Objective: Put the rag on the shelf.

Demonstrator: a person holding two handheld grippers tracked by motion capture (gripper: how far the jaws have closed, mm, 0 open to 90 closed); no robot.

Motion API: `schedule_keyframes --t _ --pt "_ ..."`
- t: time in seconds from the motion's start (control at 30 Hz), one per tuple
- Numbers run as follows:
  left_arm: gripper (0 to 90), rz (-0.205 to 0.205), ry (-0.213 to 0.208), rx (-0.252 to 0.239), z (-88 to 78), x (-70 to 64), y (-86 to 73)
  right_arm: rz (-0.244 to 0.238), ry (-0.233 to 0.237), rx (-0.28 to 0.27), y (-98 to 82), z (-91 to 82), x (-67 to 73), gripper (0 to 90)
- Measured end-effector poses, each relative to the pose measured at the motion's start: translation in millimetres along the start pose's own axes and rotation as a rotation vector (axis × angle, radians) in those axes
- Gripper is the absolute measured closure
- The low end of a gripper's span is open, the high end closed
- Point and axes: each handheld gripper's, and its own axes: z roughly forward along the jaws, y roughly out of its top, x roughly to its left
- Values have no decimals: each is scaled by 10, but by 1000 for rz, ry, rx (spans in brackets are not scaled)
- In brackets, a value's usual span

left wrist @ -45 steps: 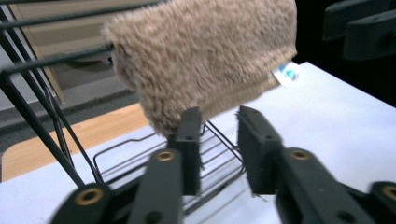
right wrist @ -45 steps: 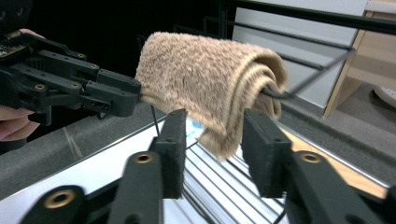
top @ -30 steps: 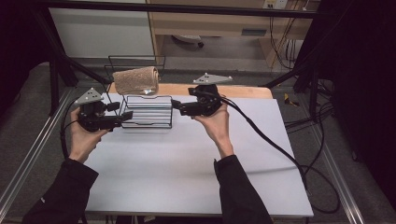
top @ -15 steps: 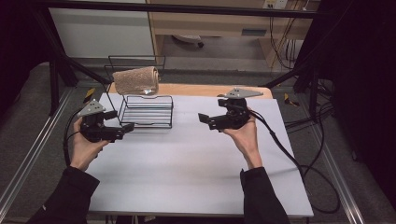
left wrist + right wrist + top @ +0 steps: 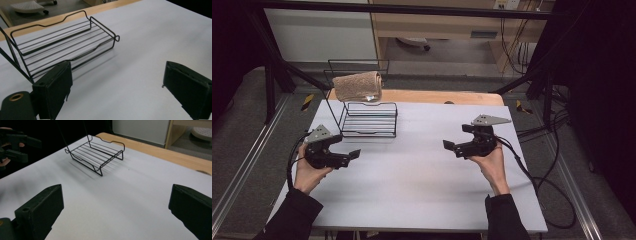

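White tabletop point(image 5: 422, 190), possibly wooden-edged

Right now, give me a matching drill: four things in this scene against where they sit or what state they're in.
Things:
1. towel
2. wire rack
3. left gripper
4. right gripper

Places or states:
A. open, held over the right half of the table
B. draped over the rack's top rail
C. open, just in front of the rack's near left corner
D. standing on the table toward its far left

Pairs: 1-B, 2-D, 3-C, 4-A
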Motion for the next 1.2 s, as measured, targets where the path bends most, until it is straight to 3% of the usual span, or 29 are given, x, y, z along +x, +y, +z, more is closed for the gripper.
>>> schedule_keyframes --t 0.5,0.9,1.2 --pt "89 3 -28 61 109 -78 -428 25 11 59 -631 -169 -123 3" --pt "91 15 -44 84 151 -111 -585 59 6 76 -1093 -330 -258 3" --pt "91 18 -49 92 166 -127 -655 89 -25 87 -1294 -446 -364 3"
